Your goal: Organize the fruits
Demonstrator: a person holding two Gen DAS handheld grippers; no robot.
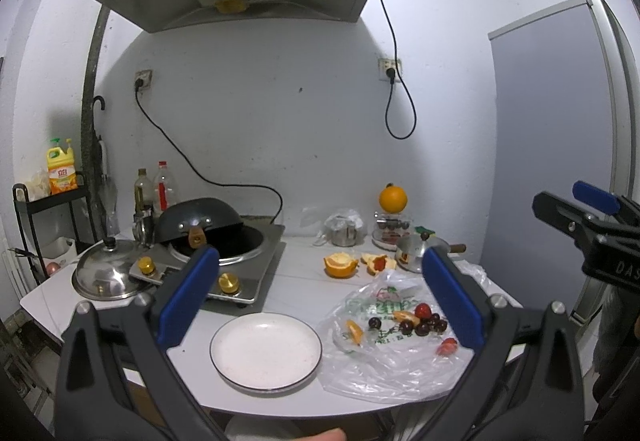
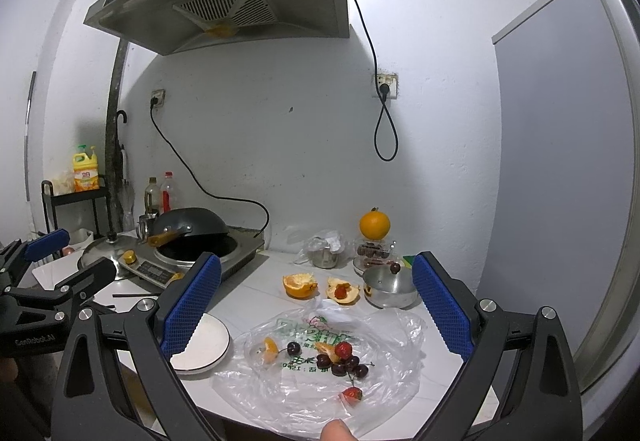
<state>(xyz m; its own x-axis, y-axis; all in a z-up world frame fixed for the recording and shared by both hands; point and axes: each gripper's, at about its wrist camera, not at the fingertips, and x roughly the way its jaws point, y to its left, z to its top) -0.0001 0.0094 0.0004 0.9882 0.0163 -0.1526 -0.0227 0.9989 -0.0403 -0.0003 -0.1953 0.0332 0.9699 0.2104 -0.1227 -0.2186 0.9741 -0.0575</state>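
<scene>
White plate point(image 1: 265, 351) is bare; fruits point(image 2: 338, 359) lie on the bag point(image 2: 320, 381) at its 3 o'clock. Both my hand-held grippers, left point(image 1: 320, 305) and right point(image 2: 316, 317), hover wide open, holding nothing. I judge no fruit is moved yet; next, pinch one strawberry point(image 2: 343, 350) gently.

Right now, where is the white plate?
In the left wrist view the white plate lies on the counter near its front edge, just left of the plastic bag with fruit and in front of the stove.
</scene>
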